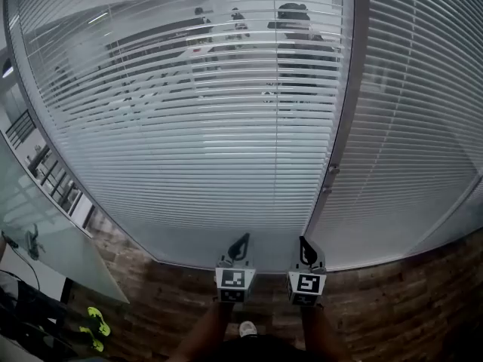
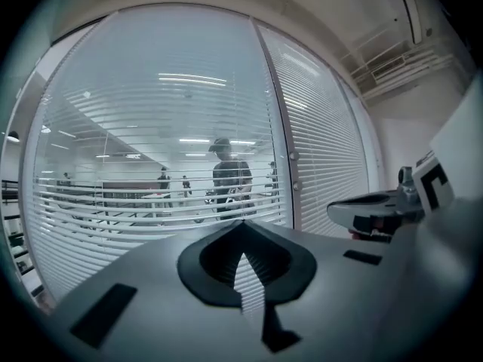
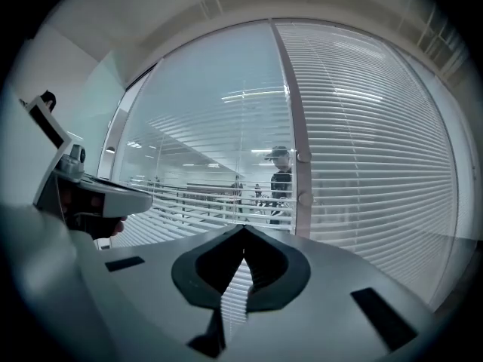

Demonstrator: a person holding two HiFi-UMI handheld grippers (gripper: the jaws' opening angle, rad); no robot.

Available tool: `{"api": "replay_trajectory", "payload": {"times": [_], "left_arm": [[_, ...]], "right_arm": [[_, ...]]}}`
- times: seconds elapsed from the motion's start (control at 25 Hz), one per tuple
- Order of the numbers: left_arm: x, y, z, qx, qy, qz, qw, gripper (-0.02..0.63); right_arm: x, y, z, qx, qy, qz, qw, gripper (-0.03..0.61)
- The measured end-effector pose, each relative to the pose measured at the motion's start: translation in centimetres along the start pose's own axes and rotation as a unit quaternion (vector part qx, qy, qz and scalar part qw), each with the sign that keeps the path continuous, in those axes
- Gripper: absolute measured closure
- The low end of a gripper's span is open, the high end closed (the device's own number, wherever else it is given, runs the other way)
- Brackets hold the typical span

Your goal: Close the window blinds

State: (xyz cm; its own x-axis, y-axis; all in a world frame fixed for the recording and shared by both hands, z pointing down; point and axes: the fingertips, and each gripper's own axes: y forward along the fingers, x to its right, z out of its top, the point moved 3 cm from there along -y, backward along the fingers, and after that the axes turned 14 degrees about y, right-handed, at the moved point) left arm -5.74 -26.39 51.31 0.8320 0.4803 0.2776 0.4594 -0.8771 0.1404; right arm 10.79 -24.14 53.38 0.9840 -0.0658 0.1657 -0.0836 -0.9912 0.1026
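Glass office walling rises from a wood-patterned floor [image 1: 173, 300] in the head view, hung with two venetian blinds on either side of one upright frame post [image 1: 343, 127]. The slats run level, long axis left to right. Those of the left blind [image 1: 189, 127] are tilted open, so that people show behind; the right blind [image 1: 423, 111] reads denser. Near the glass's bottom edge, the left gripper [image 1: 240, 241] and right gripper [image 1: 306, 246] point at the post's foot, neither touching a blind

Left gripper view: jaw tips pressed together, nothing between them, with the left blind beyond them

Right gripper view: jaws likewise together and empty, the post straight ahead and one blind on each side
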Motion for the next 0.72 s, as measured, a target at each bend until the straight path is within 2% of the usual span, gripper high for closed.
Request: {"api": "replay_trajectory", "payload": {"times": [0.24, 0.36, 0.48, 0.64, 0.72], "left_arm": [[-1.4, 2.3, -3.3, 0.034, 0.008, 0.01, 0.9993, 0.617], [-1.9, 2.6, -2.9, 0.006, -0.003, -0.008, 0.9999, 0.617], [-3.2, 3.5, -2.4, 0.038, 0.011, 0.001, 0.9992, 0.617], [-4.0, 4.1, -3.3, 0.027, 0.01, -0.009, 0.9996, 0.617], [-4.6, 4.6, -3.3, 0.047, 0.009, -0.007, 0.9989, 0.617]], "right_arm": [[-1.1, 2.4, -1.1, 0.025, 0.0, 0.016, 1.0, 0.577], [-1.9, 3.2, -0.8, 0.027, -0.001, 0.018, 0.999, 0.577], [-2.4, 3.9, 0.1, 0.027, -0.004, 0.014, 1.0, 0.577], [-2.5, 4.9, -0.7, 0.028, -0.003, 0.004, 1.0, 0.577], [-2.8, 5.2, -0.3, 0.032, -0.003, 0.004, 0.999, 0.577]]}}
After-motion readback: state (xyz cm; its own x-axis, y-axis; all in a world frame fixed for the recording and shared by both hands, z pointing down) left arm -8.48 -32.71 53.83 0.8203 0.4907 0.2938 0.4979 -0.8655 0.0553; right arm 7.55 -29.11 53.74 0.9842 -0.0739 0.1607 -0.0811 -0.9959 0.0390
